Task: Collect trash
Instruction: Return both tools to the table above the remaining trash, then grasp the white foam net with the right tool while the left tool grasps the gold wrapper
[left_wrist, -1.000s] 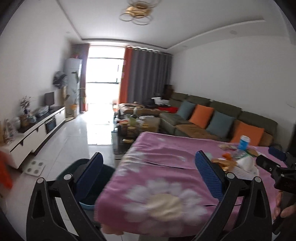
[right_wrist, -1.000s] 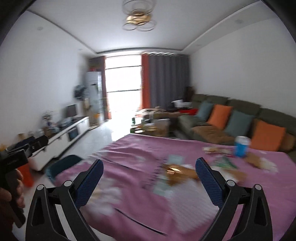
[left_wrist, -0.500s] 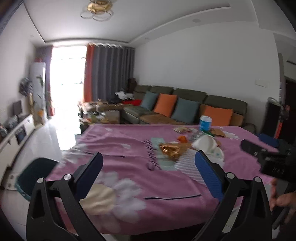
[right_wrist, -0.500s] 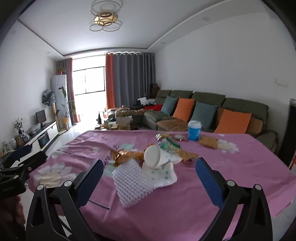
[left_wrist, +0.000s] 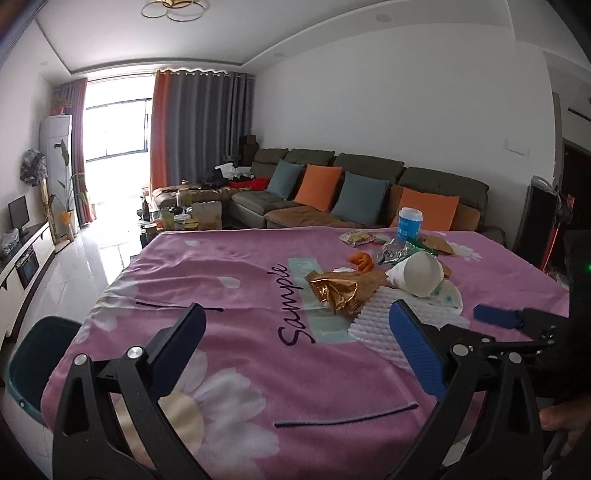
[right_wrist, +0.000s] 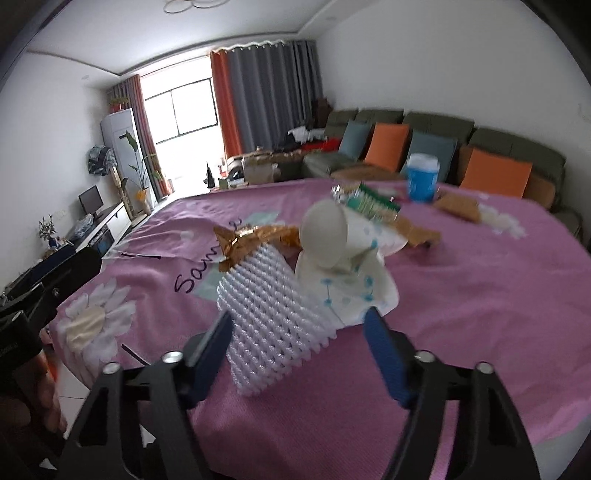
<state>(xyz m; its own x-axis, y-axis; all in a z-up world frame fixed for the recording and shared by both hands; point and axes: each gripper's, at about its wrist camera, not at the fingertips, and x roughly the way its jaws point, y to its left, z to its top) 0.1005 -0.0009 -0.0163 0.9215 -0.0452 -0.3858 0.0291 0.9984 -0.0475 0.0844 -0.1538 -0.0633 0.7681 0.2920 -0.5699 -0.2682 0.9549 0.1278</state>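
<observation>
Trash lies on a pink flowered cloth over a table (left_wrist: 240, 280): a white foam net sleeve (right_wrist: 266, 314), a gold foil wrapper (left_wrist: 336, 291), a white paper cup on its side (left_wrist: 421, 271), a tissue (right_wrist: 351, 291), orange peel (left_wrist: 362, 260), green and other wrappers (right_wrist: 373, 203). My right gripper (right_wrist: 299, 350) is open, its fingers on either side of the near end of the foam sleeve, not closed on it. My left gripper (left_wrist: 295, 347) is open and empty above the cloth, left of the pile. A dark teal bin (left_wrist: 33, 362) stands at the table's left corner.
A blue and white cup (left_wrist: 410, 223) stands at the far side of the table. A green sofa with orange and blue cushions (left_wrist: 351, 188) lies behind. A TV bench (left_wrist: 22, 251) runs along the left wall. A black heater (left_wrist: 535, 218) stands right.
Both grippers swung right from the room toward the trash pile. The right gripper came in close and low to the foam sleeve and narrowed somewhat. The left now faces the table.
</observation>
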